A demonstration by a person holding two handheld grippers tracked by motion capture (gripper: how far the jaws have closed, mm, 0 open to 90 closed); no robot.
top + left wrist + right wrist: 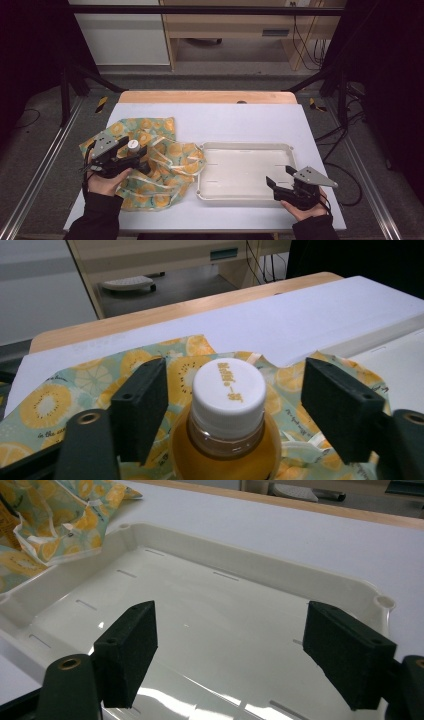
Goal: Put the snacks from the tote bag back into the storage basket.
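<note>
A bottle (133, 145) of amber liquid with a white cap (228, 390) stands upright on a fruit-print cloth bag (167, 172) at the table's left. My left gripper (136, 152) is open, with its jaws on either side of the bottle's neck and a gap on each side (234, 385). The bag (60, 395) spreads out under and behind the bottle. An empty white tray (245, 146) lies right of the bag. My right gripper (279, 176) hovers open above the tray's front right part, nothing between its jaws (232, 617).
The white table mat (225, 120) ends at a wooden strip (207, 96) at the far edge. In the right gripper view the bag (65, 525) touches the tray's (260, 565) corner. Black frame posts stand at both far sides.
</note>
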